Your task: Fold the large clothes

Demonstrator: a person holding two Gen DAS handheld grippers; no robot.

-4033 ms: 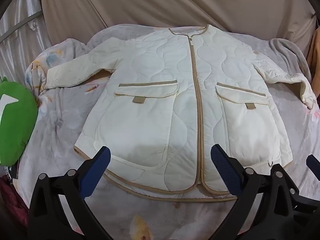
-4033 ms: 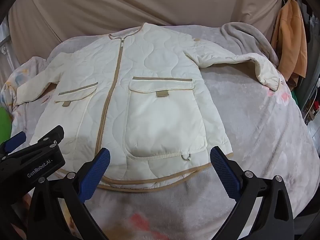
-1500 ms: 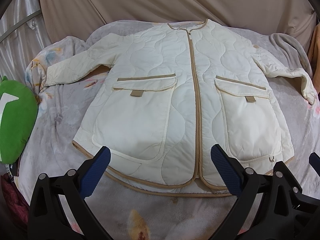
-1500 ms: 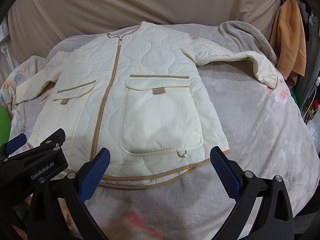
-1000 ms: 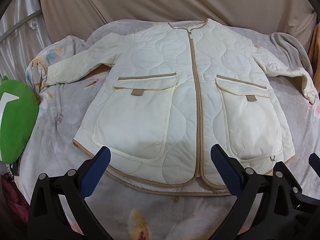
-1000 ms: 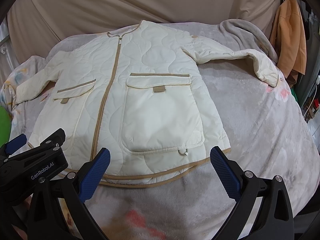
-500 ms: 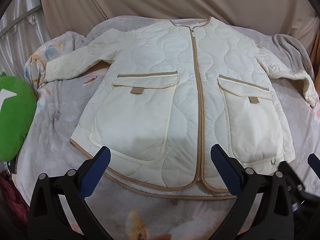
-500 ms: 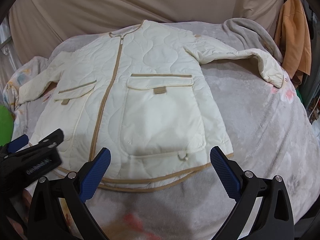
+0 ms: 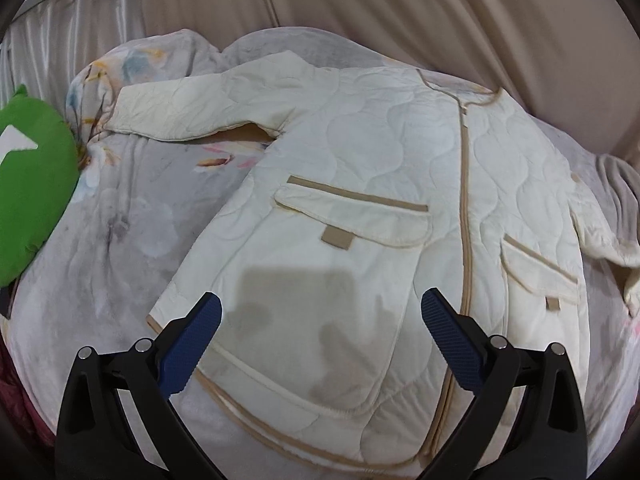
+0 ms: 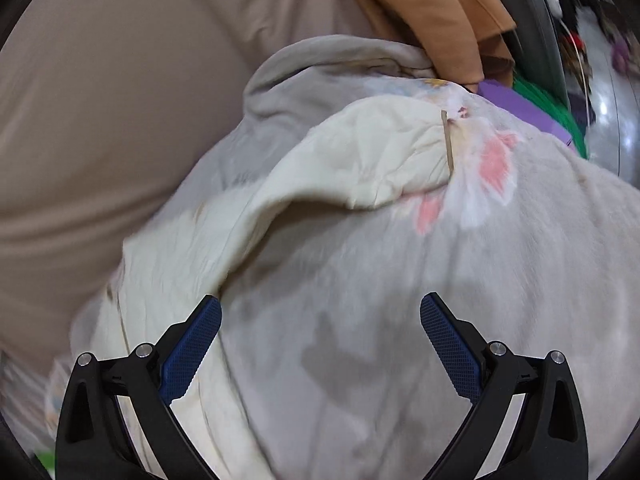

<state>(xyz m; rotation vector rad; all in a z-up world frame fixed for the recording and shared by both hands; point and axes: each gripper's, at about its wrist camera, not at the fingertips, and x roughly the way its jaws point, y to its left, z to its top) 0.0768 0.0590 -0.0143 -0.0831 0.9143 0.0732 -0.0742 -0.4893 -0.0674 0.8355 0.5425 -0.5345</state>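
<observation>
A cream quilted jacket (image 9: 360, 208) with tan trim lies face up and zipped on a grey floral blanket (image 9: 120, 248). My left gripper (image 9: 320, 332) hovers open over its lower left pocket, holding nothing. The jacket's left sleeve (image 9: 192, 112) stretches out towards the upper left. In the right wrist view the jacket's right sleeve (image 10: 360, 156) runs up to its tan-edged cuff (image 10: 448, 140). My right gripper (image 10: 320, 336) is open above the blanket (image 10: 400, 300) just below that sleeve, with nothing between its fingers.
A green cushion (image 9: 32, 176) lies at the bed's left edge. A beige curtain (image 9: 400, 12) hangs behind the bed. At the far right hang an orange garment (image 10: 440, 12) and purple and green items (image 10: 532, 112).
Both grippers moved forward and apart: the left swung left and closer over the lower left pocket, the right swung right towards the right sleeve and cuff. The jacket has not moved.
</observation>
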